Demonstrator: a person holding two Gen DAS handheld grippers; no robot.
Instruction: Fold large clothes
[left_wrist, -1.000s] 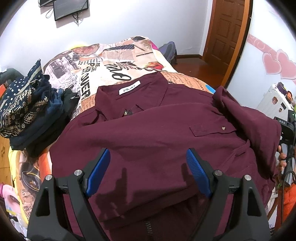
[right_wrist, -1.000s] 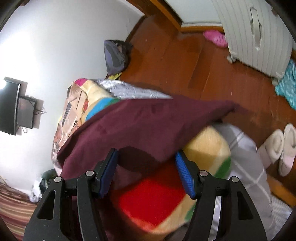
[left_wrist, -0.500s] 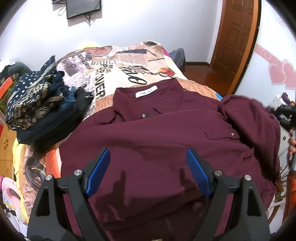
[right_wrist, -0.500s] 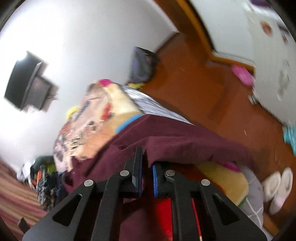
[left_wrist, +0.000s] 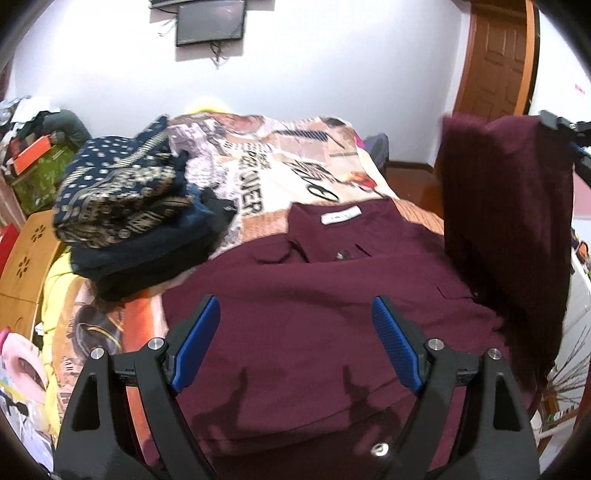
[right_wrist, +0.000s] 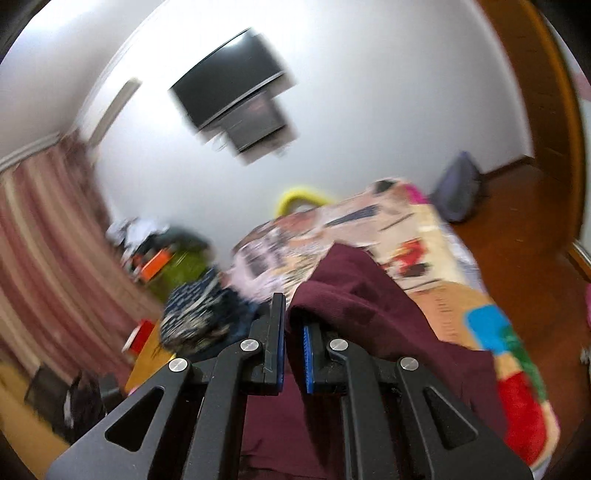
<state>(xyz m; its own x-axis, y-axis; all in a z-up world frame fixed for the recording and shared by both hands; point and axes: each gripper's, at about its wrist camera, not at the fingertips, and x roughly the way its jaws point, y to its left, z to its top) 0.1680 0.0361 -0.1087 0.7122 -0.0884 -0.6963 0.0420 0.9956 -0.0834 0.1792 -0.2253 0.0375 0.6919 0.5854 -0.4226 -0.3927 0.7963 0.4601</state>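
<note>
A maroon button-up shirt (left_wrist: 314, 295) lies on the bed, collar and white label toward the far side. My left gripper (left_wrist: 295, 332) is open and empty, held just above the shirt's body. My right gripper (right_wrist: 293, 325) is shut on the shirt's right sleeve (right_wrist: 354, 295), with cloth pinched between the blue pads. In the left wrist view that sleeve (left_wrist: 506, 206) hangs lifted high at the right, with the right gripper (left_wrist: 569, 133) at its top edge.
A pile of dark patterned clothes (left_wrist: 125, 206) sits on the left of the bed. The newspaper-print bedspread (left_wrist: 277, 162) covers the far half. A wooden cabinet (left_wrist: 26, 266) stands at the left, a TV (left_wrist: 210, 20) on the wall, a door (left_wrist: 495, 55) at the right.
My right gripper closed on the sleeve and has lifted it up and toward the left. My left gripper stayed open and rose slightly above the shirt.
</note>
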